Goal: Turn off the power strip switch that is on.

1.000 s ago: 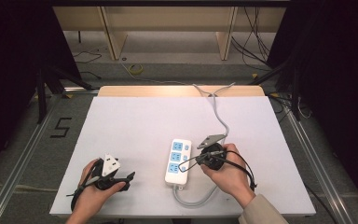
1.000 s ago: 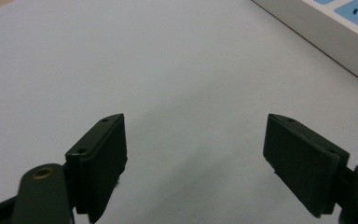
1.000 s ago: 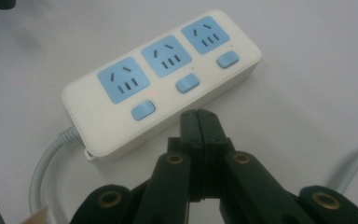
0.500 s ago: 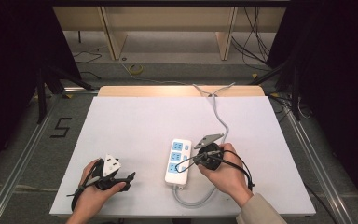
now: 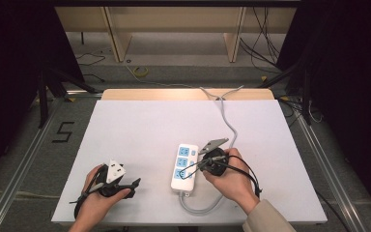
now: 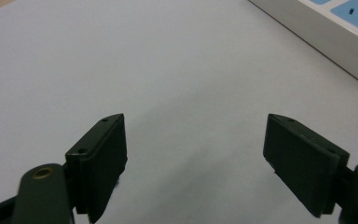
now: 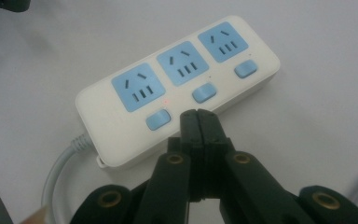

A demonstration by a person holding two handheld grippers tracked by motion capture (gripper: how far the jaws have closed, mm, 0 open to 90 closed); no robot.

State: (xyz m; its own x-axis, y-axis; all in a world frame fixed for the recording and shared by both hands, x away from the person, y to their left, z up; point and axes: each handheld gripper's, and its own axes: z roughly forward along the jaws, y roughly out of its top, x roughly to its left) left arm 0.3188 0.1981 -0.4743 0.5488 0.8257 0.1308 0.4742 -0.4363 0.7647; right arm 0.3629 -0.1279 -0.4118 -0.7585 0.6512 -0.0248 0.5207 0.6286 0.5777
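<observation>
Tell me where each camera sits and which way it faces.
High view: above the person's side, looking forward and down on the table; both hands show.
Left gripper view: rides the left claw, open above bare table.
Right gripper view: rides the right claw, shut, aimed at the power strip.
All three share the strip.

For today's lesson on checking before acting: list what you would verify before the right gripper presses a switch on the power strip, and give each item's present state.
1. Right gripper jaws closed into one tip, nothing between them: ok.
2. Tip over a blue switch: not ok, it sits beside the strip's edge, between two switches.
3. Power strip flat on the table: ok.
4. Red light near the cable-end socket lit: ok.
5. Left gripper open, apart from the strip: ok.
6. Whether the tip touches the strip: cannot tell.
</observation>
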